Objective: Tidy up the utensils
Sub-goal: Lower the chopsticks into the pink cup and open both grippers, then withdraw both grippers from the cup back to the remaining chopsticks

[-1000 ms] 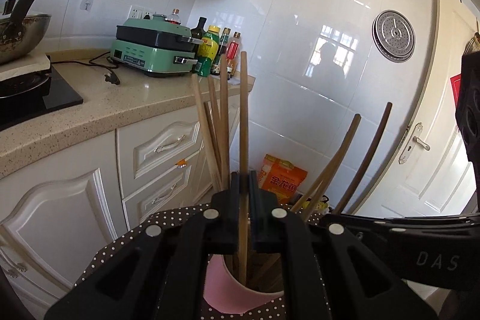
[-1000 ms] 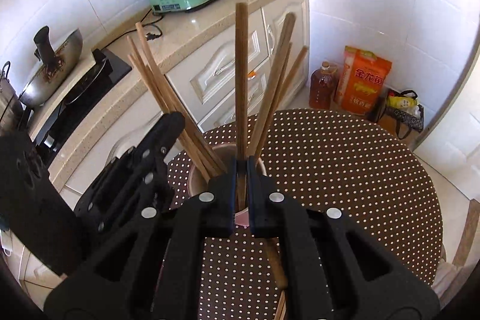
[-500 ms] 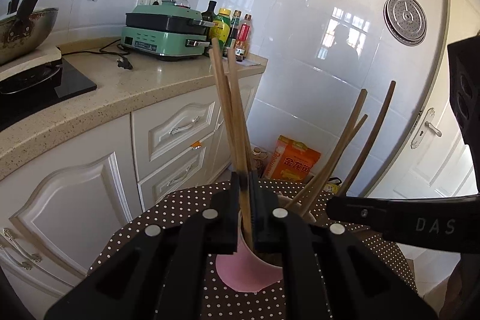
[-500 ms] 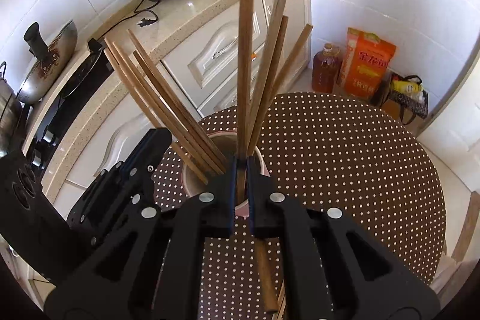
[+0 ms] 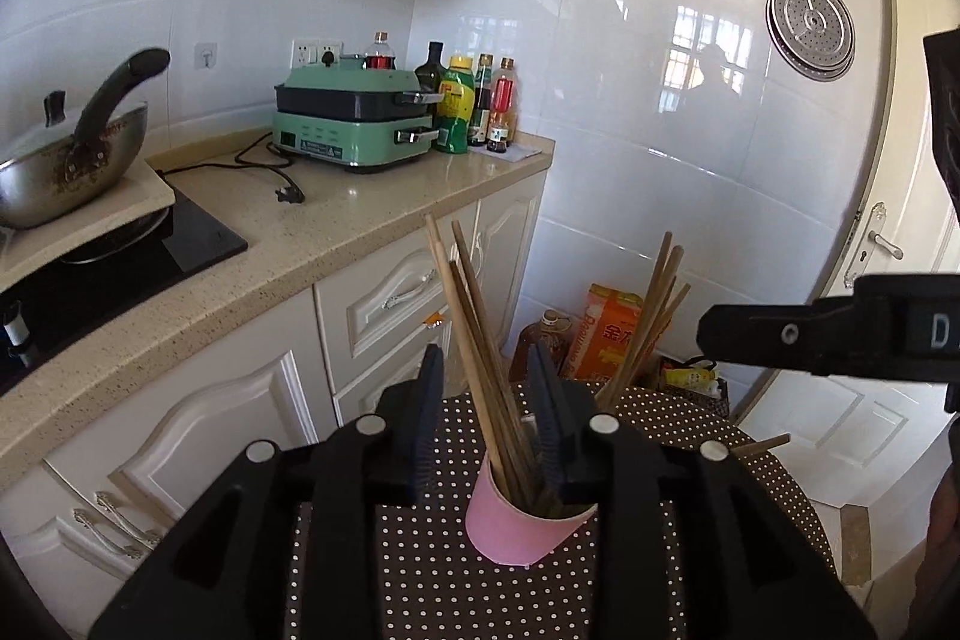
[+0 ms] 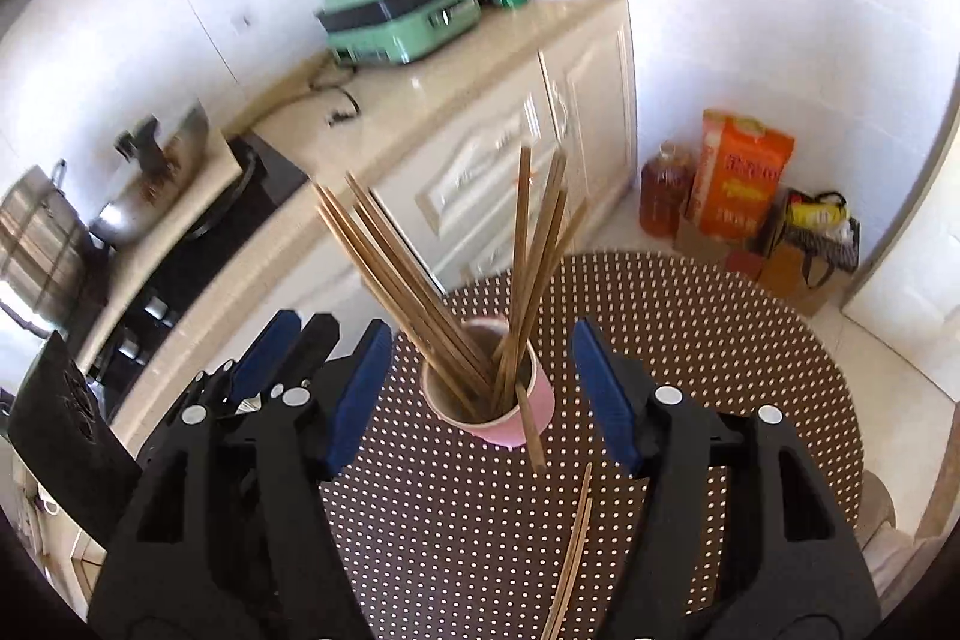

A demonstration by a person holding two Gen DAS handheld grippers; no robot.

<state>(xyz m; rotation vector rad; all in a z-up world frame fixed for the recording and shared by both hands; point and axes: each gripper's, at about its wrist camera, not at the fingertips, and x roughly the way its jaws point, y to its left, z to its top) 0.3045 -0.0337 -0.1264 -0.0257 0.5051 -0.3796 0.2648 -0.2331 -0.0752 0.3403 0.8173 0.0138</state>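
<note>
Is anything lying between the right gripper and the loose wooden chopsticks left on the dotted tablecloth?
Nothing visible. The loose wooden chopsticks lie on the dotted tablecloth just below the open right gripper, nearer than the pink cup.

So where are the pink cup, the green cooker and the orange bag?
pink cup [image 6: 543, 403], right wrist view, outer wall near the rim.
green cooker [image 5: 336, 133], left wrist view, front of its base.
orange bag [image 6: 744, 184], right wrist view, printed front.

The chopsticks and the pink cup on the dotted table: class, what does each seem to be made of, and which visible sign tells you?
Chopsticks: probably wood or bamboo, matte; even tan-brown, thin straight sticks.
Pink cup: possibly paper or plastic, matte; thin rim, flat colour without glare.
</note>
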